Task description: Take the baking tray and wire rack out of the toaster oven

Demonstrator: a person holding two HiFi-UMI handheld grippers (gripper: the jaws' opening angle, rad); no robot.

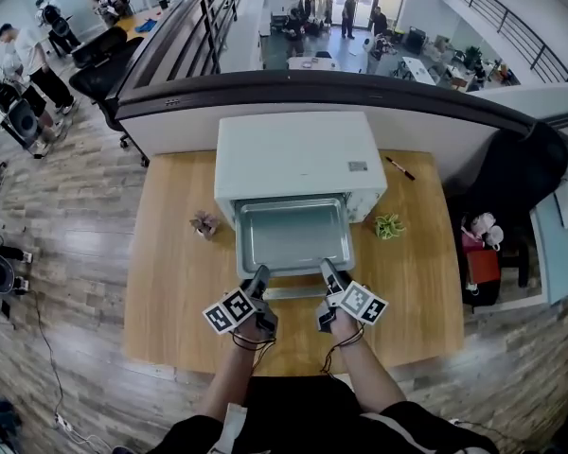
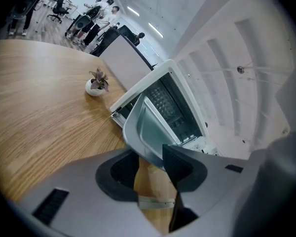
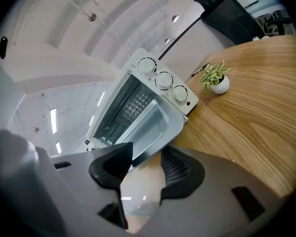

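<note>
Jaws of two grippers, the left gripper point(image 1: 258, 274) and the right gripper point(image 1: 328, 270), clamped the near rim of one baking tray point(image 1: 293, 239). It sat partly out of one toaster oven point(image 1: 298, 159) at frame centre, flanked by two pots: left plant point(image 1: 204, 223), right plant point(image 1: 389, 225).

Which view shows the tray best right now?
Head view: the whole tray shows from above, sticking out of the oven. The left gripper view shows its left part, the right gripper view its right part, each slanted and cut off by the jaws.

Bright even light, fisheye-warped edges
</note>
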